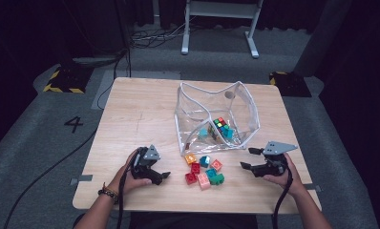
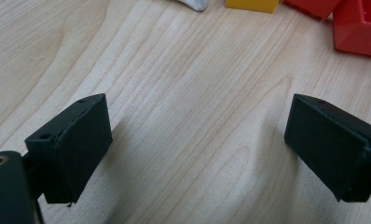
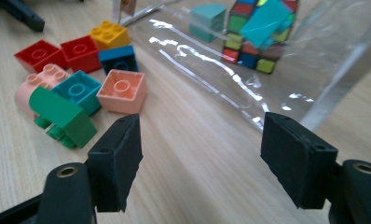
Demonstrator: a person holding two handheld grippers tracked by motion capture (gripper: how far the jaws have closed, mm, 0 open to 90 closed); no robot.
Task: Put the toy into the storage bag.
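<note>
Both grippers gape with nothing between their jaws — the left gripper (image 1: 165,175) and right gripper (image 1: 248,159) point inward at the toy bricks (image 1: 205,171), whose cluster runs roughly toward the clear bag (image 1: 216,119).

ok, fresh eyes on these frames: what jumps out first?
The clear plastic bag standing open mid-table, with a multicoloured puzzle cube and some teal blocks inside. Next, the bright cluster of toy blocks on the wood just in front of it: red, orange, teal, pink, green. The left gripper and right gripper flank that pile low over the table, both with jaws apart and nothing between them.
</note>
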